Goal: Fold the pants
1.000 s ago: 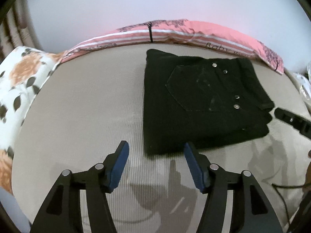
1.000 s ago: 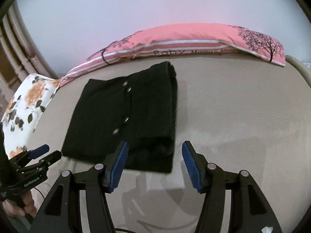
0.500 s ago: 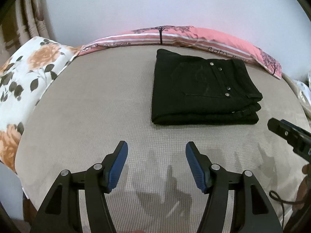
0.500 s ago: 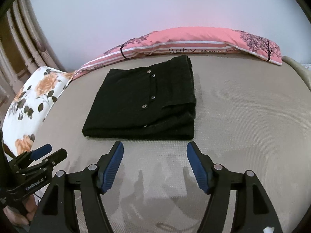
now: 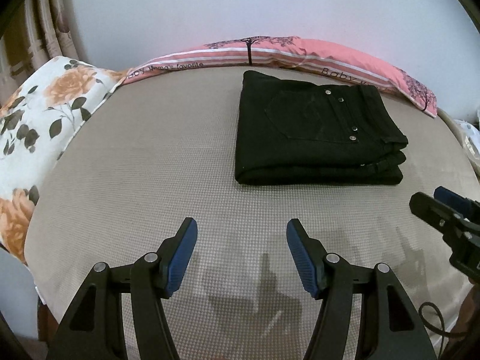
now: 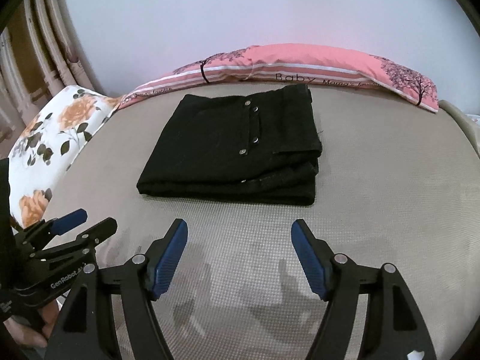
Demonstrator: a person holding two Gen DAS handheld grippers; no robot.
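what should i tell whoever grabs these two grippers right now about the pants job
Left gripper: open, nothing between the pads, hanging over bare mattress short of the pants.
Right gripper: open and empty; its jaws have just been opening, with nothing between them.
Pants: black, folded into a compact stack with the back pocket and rivets on top, lying flat on the beige mattress near the pink bolster; neither gripper touches them.
Done: the fold looks finished, layers fairly square.
Left: probably nothing but a check of the slightly uneven layers at the stack's right edge; tidy them if wanted.
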